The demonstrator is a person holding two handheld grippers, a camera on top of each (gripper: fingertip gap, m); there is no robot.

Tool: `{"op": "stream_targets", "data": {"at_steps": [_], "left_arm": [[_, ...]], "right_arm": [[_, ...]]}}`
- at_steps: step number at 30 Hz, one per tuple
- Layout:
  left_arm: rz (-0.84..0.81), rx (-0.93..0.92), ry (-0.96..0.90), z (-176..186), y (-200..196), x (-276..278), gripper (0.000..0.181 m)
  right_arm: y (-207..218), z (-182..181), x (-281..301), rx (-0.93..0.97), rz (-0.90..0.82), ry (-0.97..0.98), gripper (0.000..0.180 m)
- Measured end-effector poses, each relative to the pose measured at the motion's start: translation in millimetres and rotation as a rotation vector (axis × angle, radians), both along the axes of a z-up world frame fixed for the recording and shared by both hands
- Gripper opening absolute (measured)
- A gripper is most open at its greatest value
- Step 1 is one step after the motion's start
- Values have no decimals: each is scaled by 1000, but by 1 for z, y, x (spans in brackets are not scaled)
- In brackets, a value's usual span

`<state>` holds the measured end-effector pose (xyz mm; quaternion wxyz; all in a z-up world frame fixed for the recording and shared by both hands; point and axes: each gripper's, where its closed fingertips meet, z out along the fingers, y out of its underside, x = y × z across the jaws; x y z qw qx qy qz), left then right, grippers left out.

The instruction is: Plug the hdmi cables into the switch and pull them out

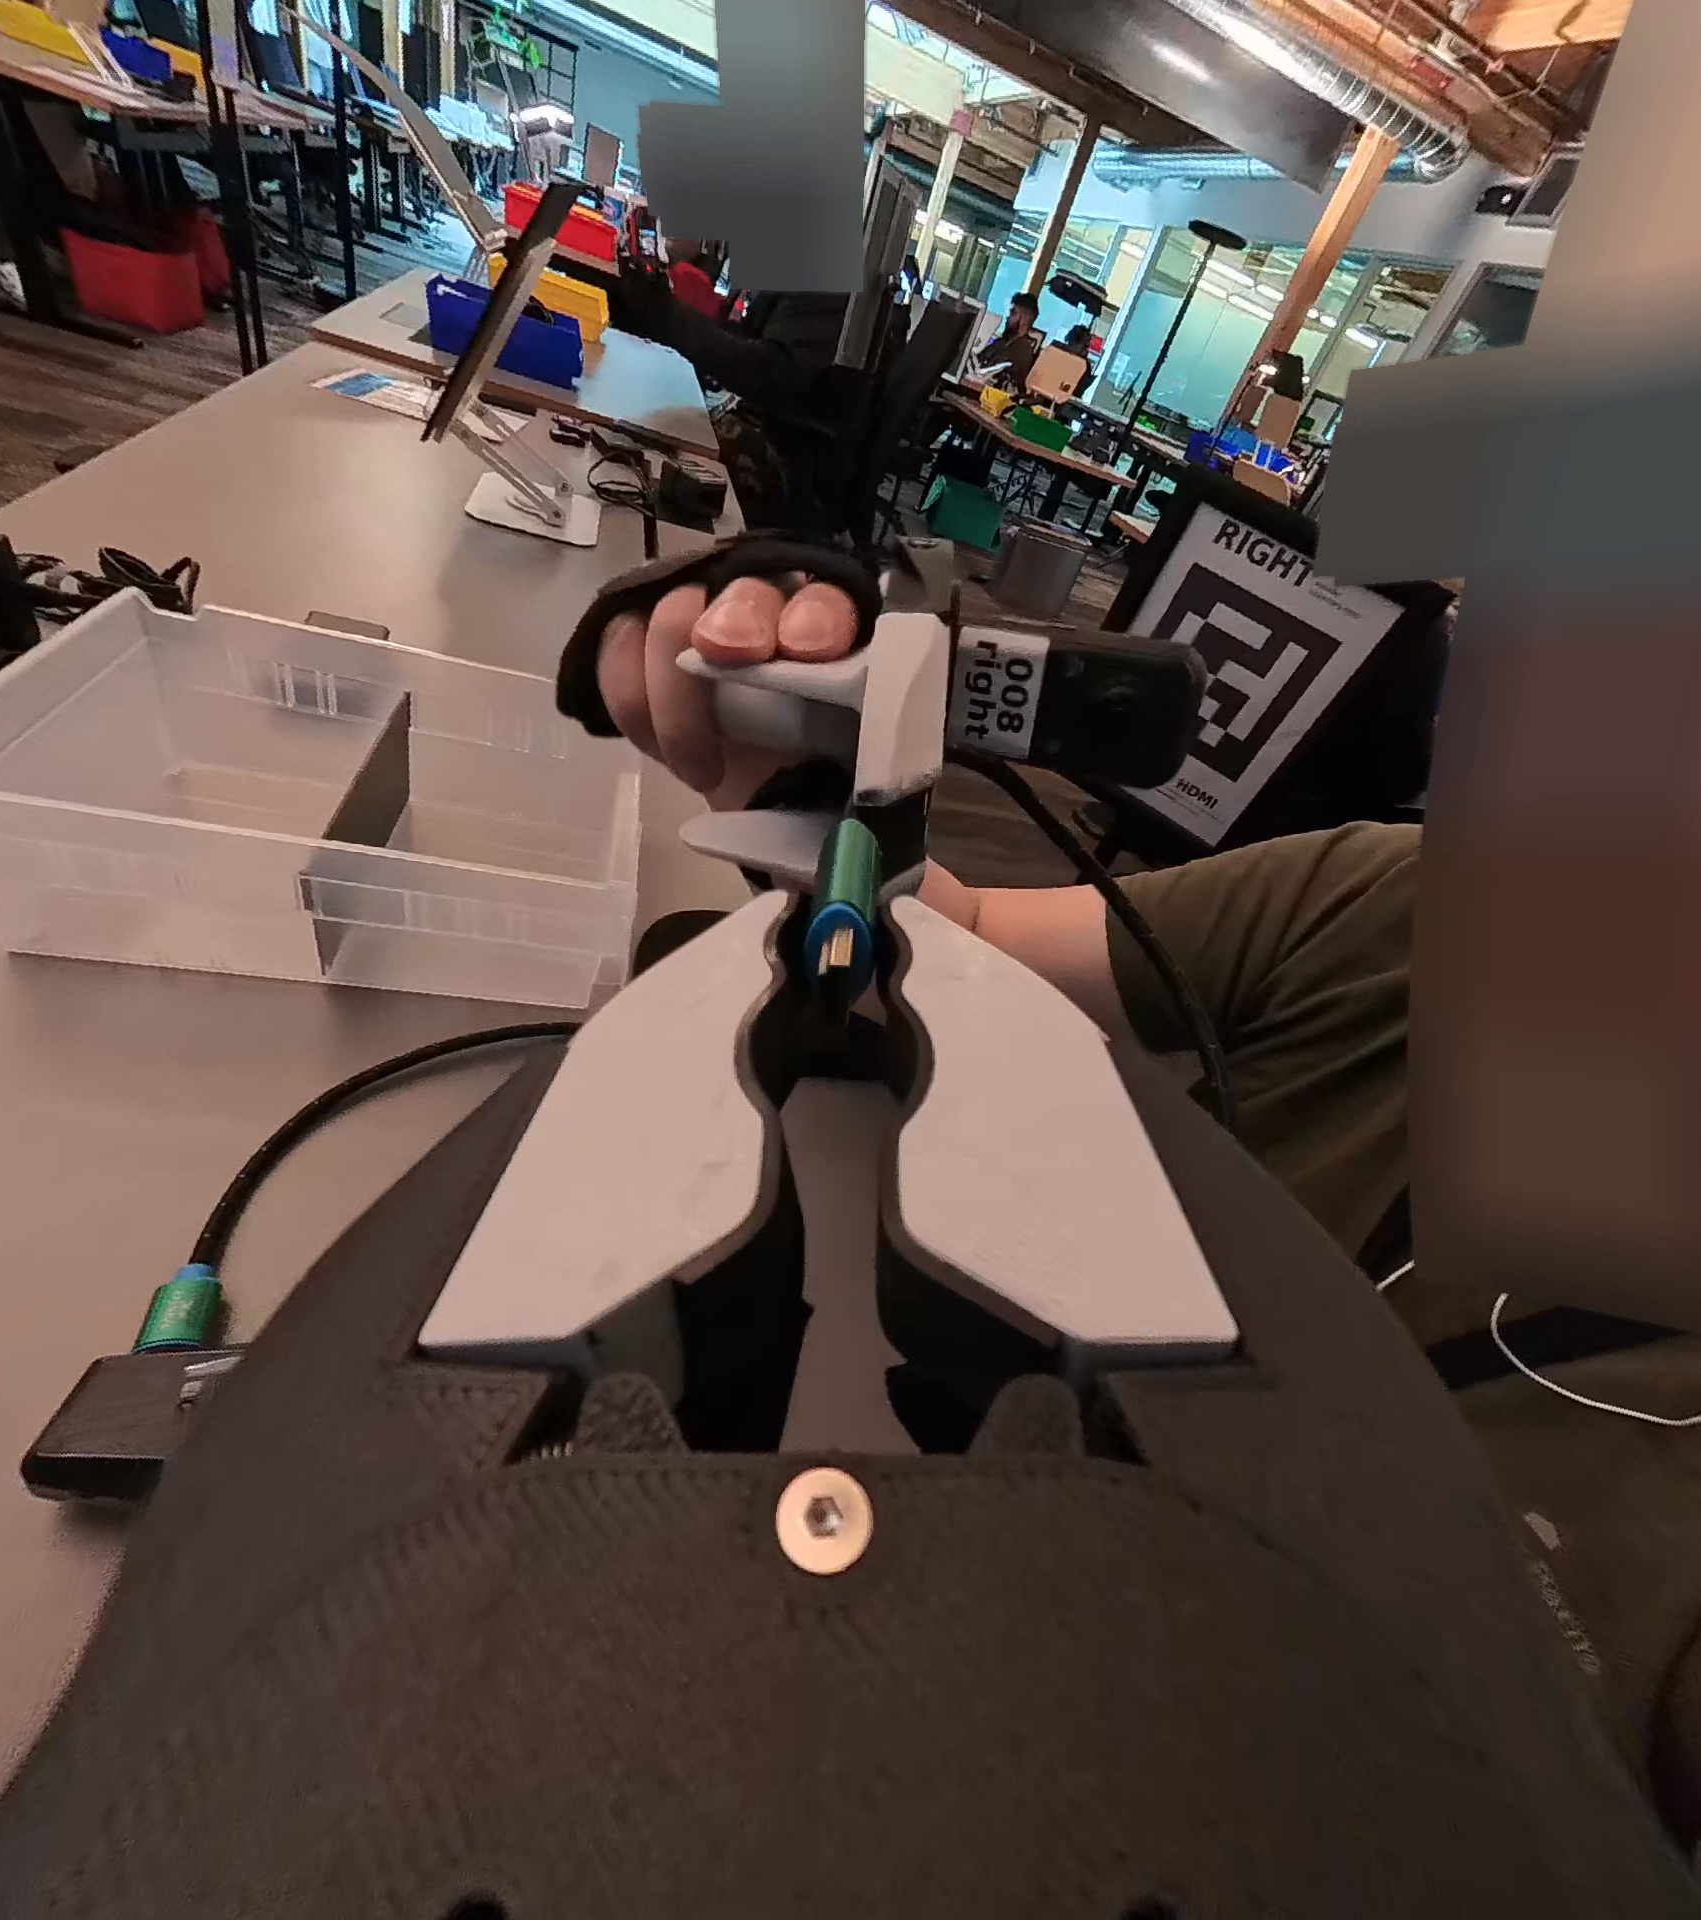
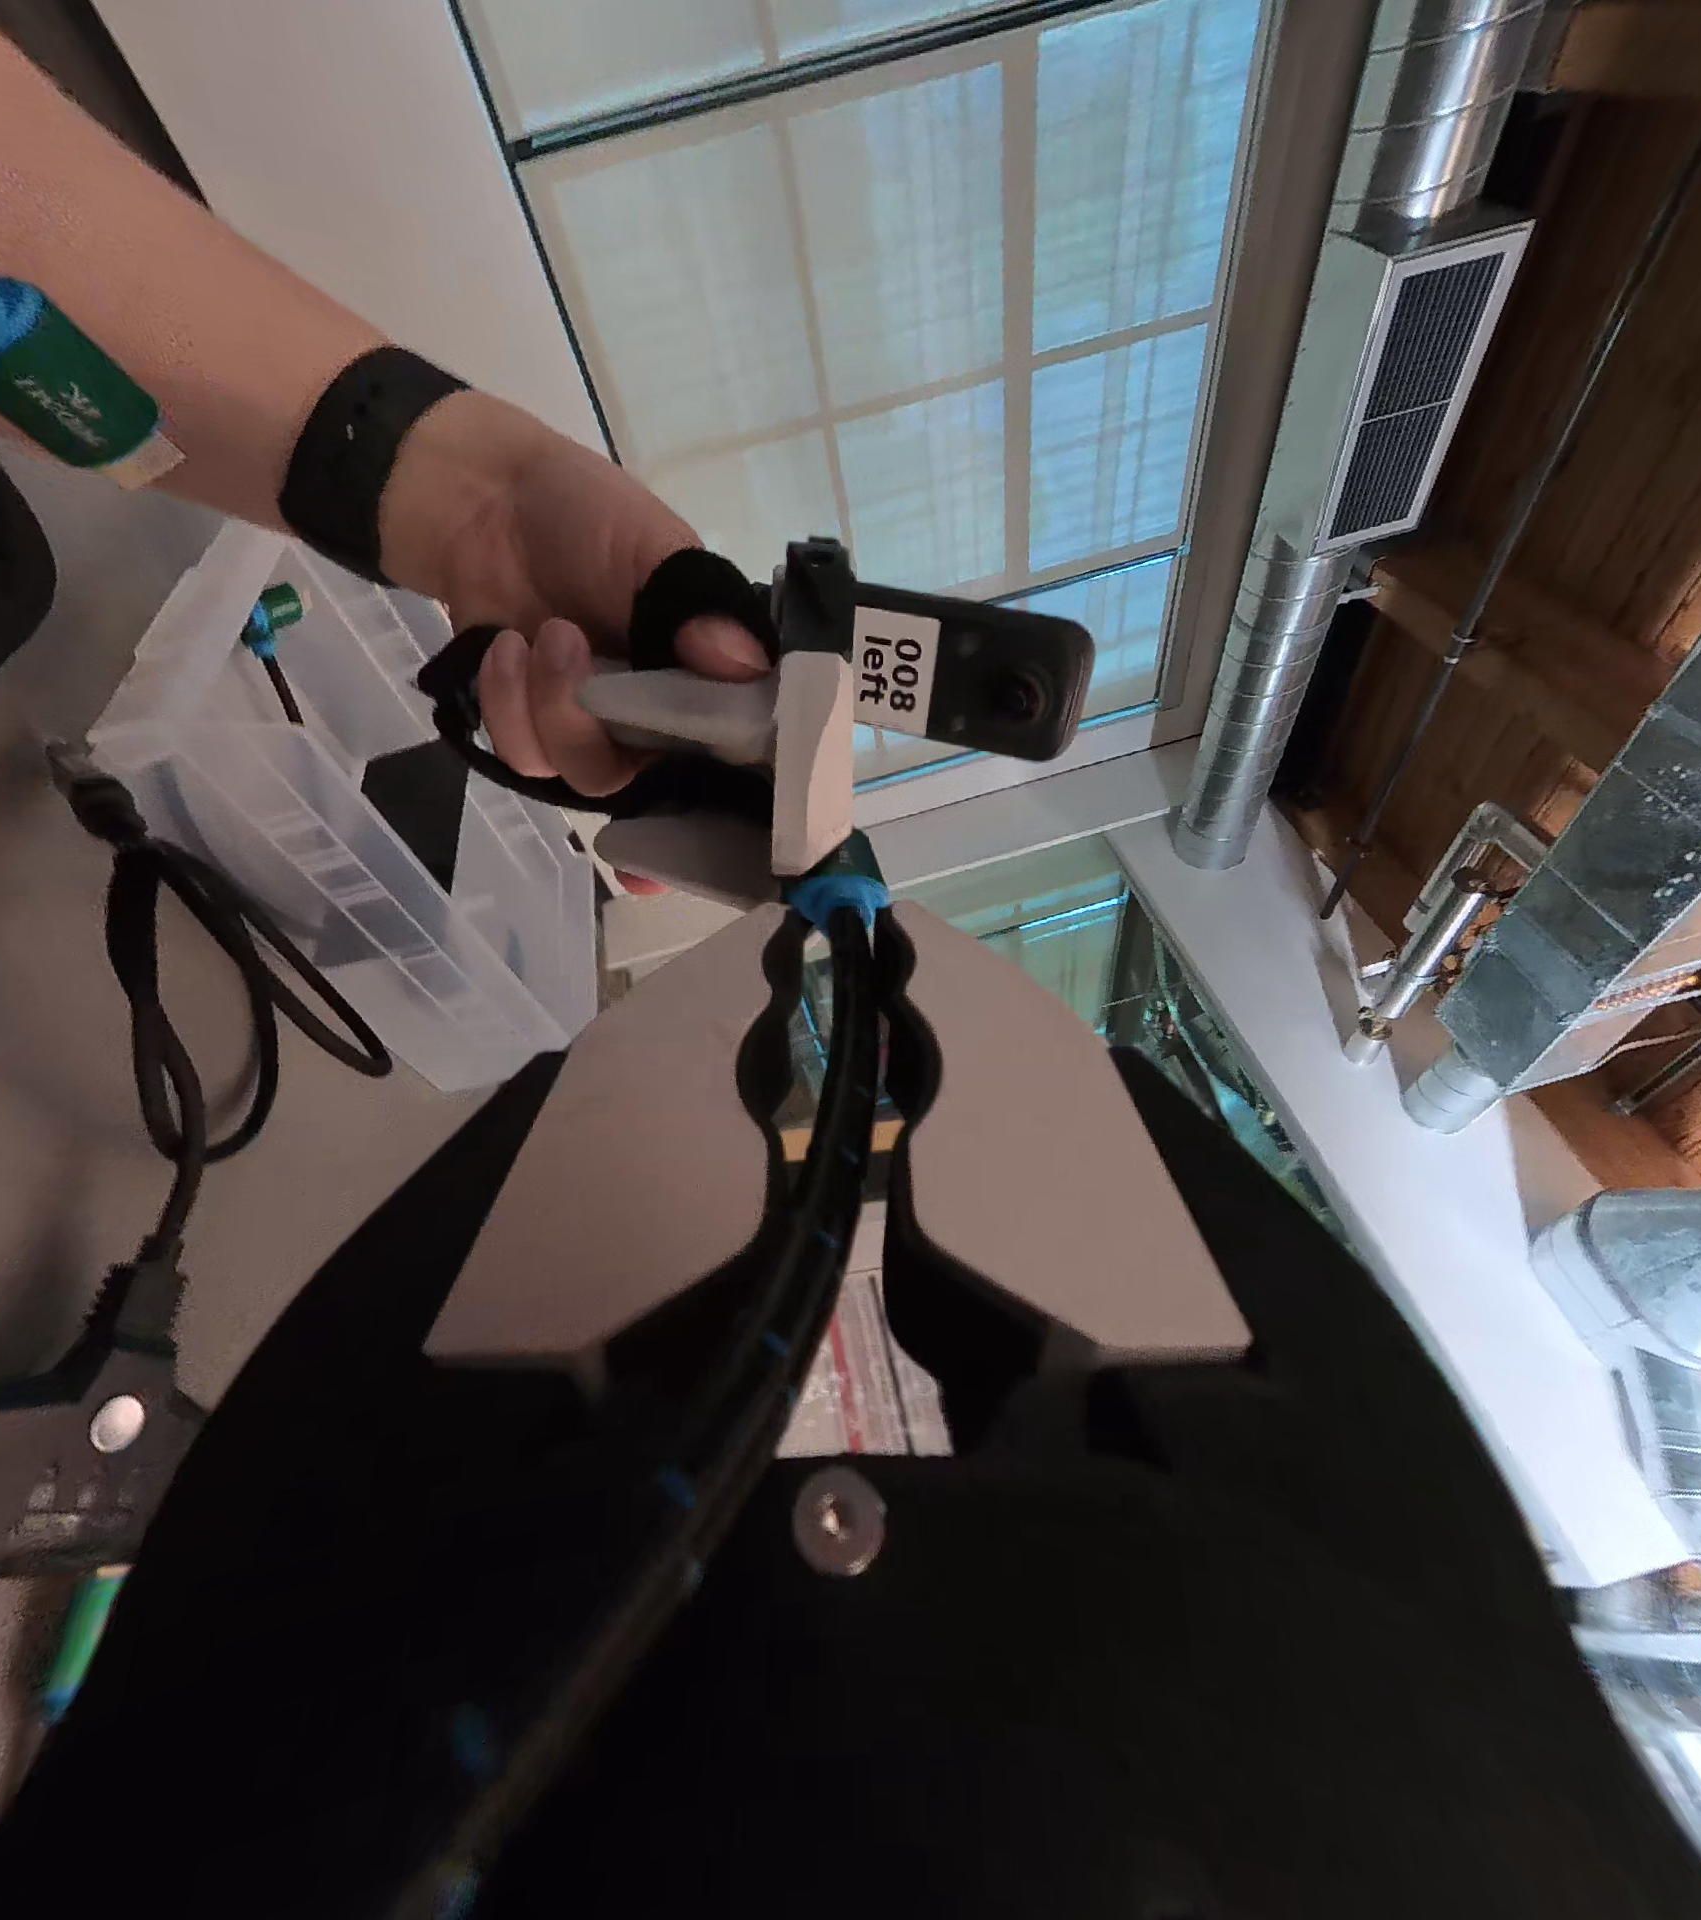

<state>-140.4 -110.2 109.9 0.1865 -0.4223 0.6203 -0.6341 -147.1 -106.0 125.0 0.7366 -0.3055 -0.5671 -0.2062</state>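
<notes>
A green HDMI plug [image 1: 848,868] with a blue collar is held up in the air between my two grippers, which meet tip to tip. My right gripper [image 2: 833,920] is shut on the plug [image 2: 830,894] at its collar, and its black cable [image 2: 825,1091] runs back between the fingers. My left gripper [image 1: 833,914] is closed around the plug's gold tip, which points at its camera. The black switch [image 1: 103,1429] lies on the table at lower left with a second green plug [image 1: 168,1314] in it. It also shows in the right wrist view [image 2: 25,1475].
A clear plastic bin [image 1: 202,831] with a dark divider stands on the grey table, and another green plug [image 2: 274,613] lies in it. A loose green plug [image 2: 67,400] hangs at upper left. A tablet stand [image 1: 513,343] is at the back. A patterned sign [image 1: 1251,665] stands to the right.
</notes>
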Motion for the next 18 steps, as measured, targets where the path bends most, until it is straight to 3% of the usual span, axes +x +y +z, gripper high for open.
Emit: {"op": "stream_targets", "data": {"at_steps": [18], "left_arm": [[-64, -30, 82, -12, -2, -1, 11]], "right_arm": [[0, -11, -1, -16, -59, -95, 8]]}}
